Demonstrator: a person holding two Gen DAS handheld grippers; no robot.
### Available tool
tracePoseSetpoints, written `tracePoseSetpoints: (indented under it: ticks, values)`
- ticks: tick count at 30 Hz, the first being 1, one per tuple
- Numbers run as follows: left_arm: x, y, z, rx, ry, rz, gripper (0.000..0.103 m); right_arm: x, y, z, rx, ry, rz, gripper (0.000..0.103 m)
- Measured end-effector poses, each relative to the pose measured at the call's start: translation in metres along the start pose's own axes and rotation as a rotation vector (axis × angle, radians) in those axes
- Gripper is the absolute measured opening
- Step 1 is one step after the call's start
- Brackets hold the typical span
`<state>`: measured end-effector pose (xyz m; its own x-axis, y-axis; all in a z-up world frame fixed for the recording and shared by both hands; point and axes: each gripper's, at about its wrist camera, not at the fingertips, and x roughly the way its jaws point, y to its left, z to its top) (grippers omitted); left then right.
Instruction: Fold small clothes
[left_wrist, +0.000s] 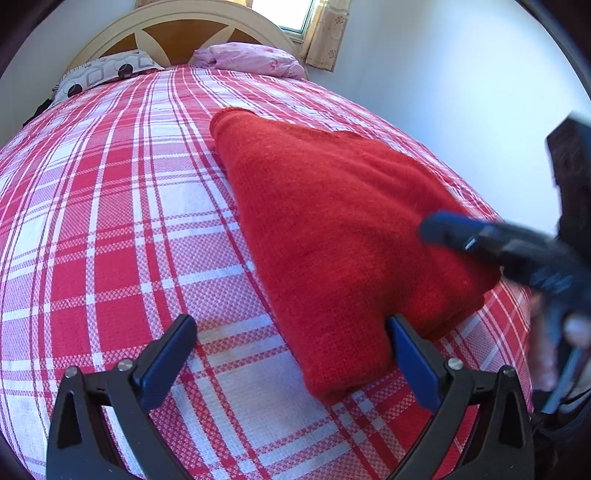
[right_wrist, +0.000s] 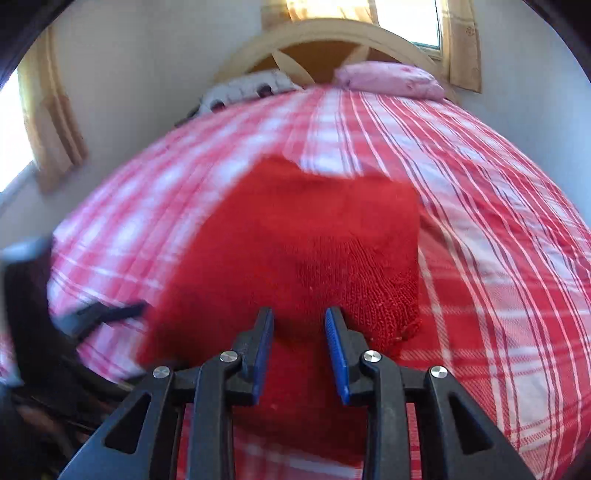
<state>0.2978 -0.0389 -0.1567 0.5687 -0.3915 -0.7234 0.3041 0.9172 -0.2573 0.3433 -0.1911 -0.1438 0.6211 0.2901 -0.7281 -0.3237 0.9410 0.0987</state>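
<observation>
On a bed (left_wrist: 110, 206) covered in red-and-white plaid, I am working a red knitted garment (left_wrist: 332, 221) that is lying folded into a thick, layered slab, its long axis running from about eleven o'clock near the middle of the cover down to five o'clock at the near edge in the left wrist view.

My left gripper (left_wrist: 291, 350) is standing wide, its blue pads hanging apart, the right-hand one touching or just beside the garment's near corner and clamping nothing. My right gripper (right_wrist: 299, 343) is sitting narrow but parted, the pads pressing on nothing, with the knit lying between and below them; seen from the left wrist view it is reaching in blurred from three o'clock over the garment's right flank.

I am judging this piece to be soft, light and limp, a fuzzy wool-like knit that is likely gripping the pads well and not slipping, though it is stretching and sagging wherever it goes unsupported. Nothing here is fragile, but a pinch on the top layer alone would probably be peeling the fold open. I am reckoning the best hold to be at the two near corners at six o'clock, biting through all layers at the doubled edge, one tool per corner.

A pink pillow (left_wrist: 251, 59) and a patterned one (left_wrist: 107, 72) are lying well apart at twelve o'clock by the headboard (left_wrist: 177, 22).
</observation>
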Motion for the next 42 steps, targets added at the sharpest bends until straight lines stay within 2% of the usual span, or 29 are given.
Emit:
tracePoseSetpoints:
  ticks: [4,8,14,19,21,24,26,29,31,34,39,40,41,42]
  values:
    - [0.002,-0.001,0.0,0.013,0.008,0.007,0.103,-0.004,-0.001,-0.01,-0.018,-0.011,-0.002,0.03]
    - [0.002,0.0,0.0,0.012,0.008,0.005,0.103,-0.001,-0.01,-0.015,0.039,-0.022,0.046,0.03]
    - [-0.007,-0.002,0.004,0.012,0.011,-0.005,0.103,-0.003,-0.008,-0.021,0.022,-0.038,0.07,0.03]
    - [-0.032,0.004,0.017,-0.022,-0.091,-0.019,0.103,-0.005,-0.007,-0.019,-0.022,-0.036,0.088,0.031]
    - [-0.024,0.007,0.024,-0.04,-0.075,-0.027,0.103,-0.006,-0.003,-0.019,-0.055,-0.034,0.075,0.031]
    - [-0.004,0.004,0.032,-0.012,-0.048,0.02,0.103,-0.008,-0.003,-0.018,-0.077,-0.032,0.083,0.031]
    - [0.007,0.002,0.033,-0.014,-0.031,0.018,0.103,-0.01,-0.006,-0.018,-0.078,-0.023,0.103,0.031]
    - [0.022,0.005,0.029,-0.034,0.016,0.001,0.103,-0.023,-0.016,-0.012,-0.028,-0.021,0.176,0.034]
    - [0.019,0.012,0.026,-0.066,0.005,-0.03,0.103,-0.034,-0.031,-0.004,0.041,-0.055,0.23,0.036]
    - [0.014,0.018,0.022,-0.097,-0.012,-0.066,0.103,-0.04,-0.055,0.014,0.128,-0.11,0.209,0.039]
    - [0.012,0.013,0.02,-0.096,-0.024,-0.064,0.103,0.0,-0.096,0.051,0.309,-0.035,0.152,0.038]
    - [0.012,0.013,0.021,-0.096,-0.025,-0.065,0.103,0.014,-0.099,0.056,0.307,0.004,0.153,0.035]
    - [0.012,0.012,0.02,-0.097,-0.027,-0.065,0.103,0.032,-0.098,0.06,0.285,0.053,0.151,0.025]
    - [0.012,0.012,0.02,-0.097,-0.026,-0.063,0.103,0.047,-0.098,0.061,0.262,0.087,0.118,0.023]
